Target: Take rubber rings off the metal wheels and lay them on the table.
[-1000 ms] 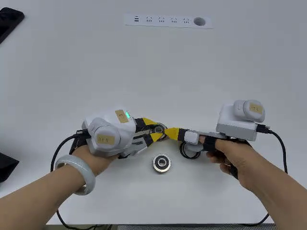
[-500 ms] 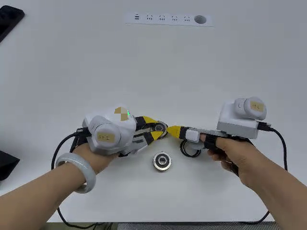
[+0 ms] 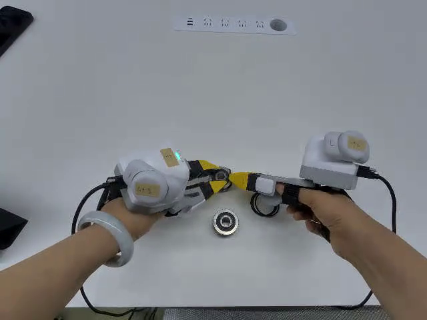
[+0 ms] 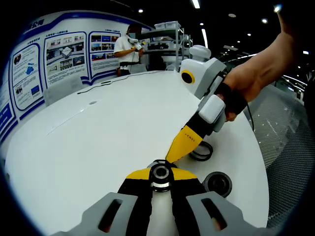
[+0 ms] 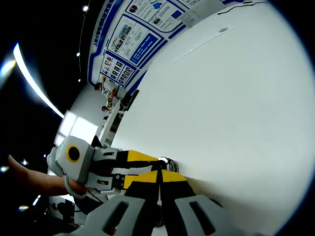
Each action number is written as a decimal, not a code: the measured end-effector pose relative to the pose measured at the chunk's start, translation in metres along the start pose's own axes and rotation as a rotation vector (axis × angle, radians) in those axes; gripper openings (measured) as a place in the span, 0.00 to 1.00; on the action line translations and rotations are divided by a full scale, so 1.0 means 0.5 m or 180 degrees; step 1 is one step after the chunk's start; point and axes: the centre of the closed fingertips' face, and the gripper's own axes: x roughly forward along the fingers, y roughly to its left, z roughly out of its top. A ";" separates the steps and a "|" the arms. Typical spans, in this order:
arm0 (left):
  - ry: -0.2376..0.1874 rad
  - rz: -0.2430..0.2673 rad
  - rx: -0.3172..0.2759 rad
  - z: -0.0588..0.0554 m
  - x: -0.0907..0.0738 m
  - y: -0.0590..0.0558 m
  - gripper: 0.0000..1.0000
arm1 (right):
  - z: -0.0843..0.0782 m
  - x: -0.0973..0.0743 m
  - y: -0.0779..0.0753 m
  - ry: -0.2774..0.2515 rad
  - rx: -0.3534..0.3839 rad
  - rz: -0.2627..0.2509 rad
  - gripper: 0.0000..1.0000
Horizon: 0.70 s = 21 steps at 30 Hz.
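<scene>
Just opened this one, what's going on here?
A person works two handheld grippers over a white table. The left gripper is shut on a small round metal wheel. The right gripper, fingers shut, has its yellow tips at that wheel. A loose black rubber ring lies on the table beneath it, beside a second metal wheel with its black rubber on.

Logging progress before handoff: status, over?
Left gripper shut on metal wheel. Right gripper shut, tip at that wheel. Rubber rings and second wheel lie on table; nothing blocking.
</scene>
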 end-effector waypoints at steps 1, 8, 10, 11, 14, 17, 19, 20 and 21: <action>-0.0004 0.0002 -0.0003 0.000 0.000 0.000 0.14 | -0.001 0.000 0.004 -0.0001 -0.0004 0.0008 0.01; -0.0008 -0.0002 0.0010 0.001 0.000 -0.001 0.14 | -0.003 -0.004 0.013 -0.0007 -0.0003 0.0041 0.01; -0.0011 -0.0005 0.0008 0.001 0.000 -0.001 0.14 | -0.002 -0.005 0.021 -0.0020 0.0024 0.0092 0.01; -0.0015 -0.0004 0.0012 0.001 0.000 -0.002 0.14 | -0.001 -0.004 0.032 -0.0019 0.0054 0.0152 0.01; -0.0023 0.0000 0.0008 0.001 0.000 -0.001 0.14 | -0.004 -0.001 0.042 -0.0025 0.0033 0.0199 0.01; -0.0018 0.0000 0.0008 0.002 0.000 -0.002 0.14 | -0.002 -0.002 0.036 -0.0048 0.0065 0.0160 0.01; -0.0014 -0.0001 0.0008 0.002 0.000 -0.002 0.14 | 0.001 -0.005 0.026 -0.0063 0.0080 0.0120 0.02; -0.0011 0.0000 0.0007 0.002 0.000 -0.002 0.14 | 0.001 -0.006 0.024 -0.0064 0.0077 0.0114 0.02; -0.0008 0.0000 0.0008 0.002 -0.001 -0.002 0.14 | 0.001 -0.006 0.018 -0.0061 0.0078 0.0084 0.02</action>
